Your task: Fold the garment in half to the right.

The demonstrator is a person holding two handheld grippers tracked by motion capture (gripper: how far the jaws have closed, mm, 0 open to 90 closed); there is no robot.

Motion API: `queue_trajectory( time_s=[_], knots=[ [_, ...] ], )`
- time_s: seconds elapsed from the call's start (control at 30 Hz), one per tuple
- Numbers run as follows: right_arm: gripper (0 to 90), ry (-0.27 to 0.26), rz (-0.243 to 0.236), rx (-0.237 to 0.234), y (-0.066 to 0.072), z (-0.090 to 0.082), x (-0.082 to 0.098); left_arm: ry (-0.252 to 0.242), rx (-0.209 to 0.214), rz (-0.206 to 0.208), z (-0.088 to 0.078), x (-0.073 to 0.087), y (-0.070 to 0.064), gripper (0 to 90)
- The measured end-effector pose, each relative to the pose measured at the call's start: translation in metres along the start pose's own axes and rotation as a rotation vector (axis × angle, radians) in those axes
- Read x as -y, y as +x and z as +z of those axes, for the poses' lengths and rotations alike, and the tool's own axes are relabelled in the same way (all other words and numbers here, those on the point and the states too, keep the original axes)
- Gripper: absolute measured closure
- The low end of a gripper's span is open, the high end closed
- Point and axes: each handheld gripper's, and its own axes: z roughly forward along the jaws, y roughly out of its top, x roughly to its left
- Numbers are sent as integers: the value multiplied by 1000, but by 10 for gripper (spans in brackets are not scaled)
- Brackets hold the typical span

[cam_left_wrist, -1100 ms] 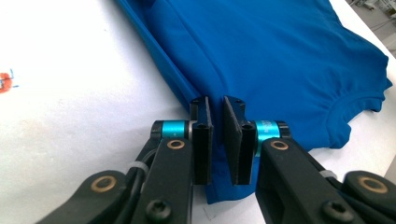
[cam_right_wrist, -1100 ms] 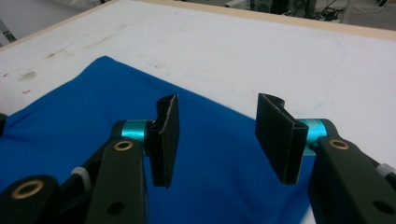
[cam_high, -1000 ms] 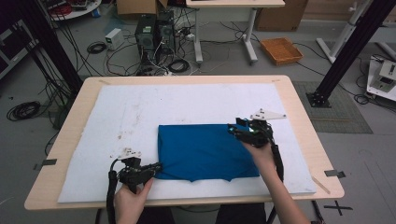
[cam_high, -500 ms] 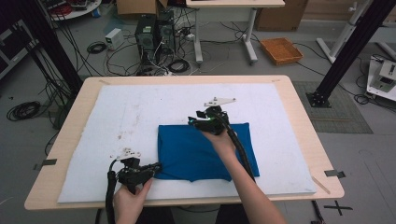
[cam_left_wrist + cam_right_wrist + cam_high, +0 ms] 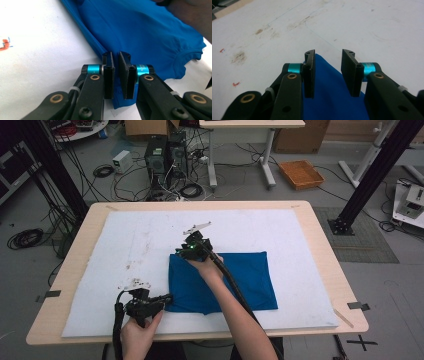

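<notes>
Cloth (image 5: 222, 282), blue, folded, lying flat on my white-covered surface (image 5: 125, 245). Left gripper (image 5: 165, 299), nearest: I see its jaws pinched narrow on the cloth's near left corner. Right gripper (image 5: 184, 247), farther: jaws have just been closing, still apart over the far left corner.

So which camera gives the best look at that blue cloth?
The high view: the whole blue cloth lies folded on the white mat. The left gripper view shows one edge and a hemmed sleeve close up; the right gripper view shows one corner.

The folded cloth (image 5: 222, 282) lies on the mat (image 5: 125, 245), right of centre.
</notes>
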Motion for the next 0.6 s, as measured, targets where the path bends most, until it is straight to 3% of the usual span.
queue_trajectory(
  time_s=[0.23, 0.5, 0.6],
  knots=[
    [673, 66, -12, 7, 11, 28, -12, 1, 2, 1, 0, 0, 1, 826],
    [697, 110, -22, 28, 15, 47, -14, 5, 7, 2, 0, 0, 1, 826],
    [704, 142, -40, 60, 18, 54, -14, 8, 8, 4, 0, -1, 1, 825]
  ],
)
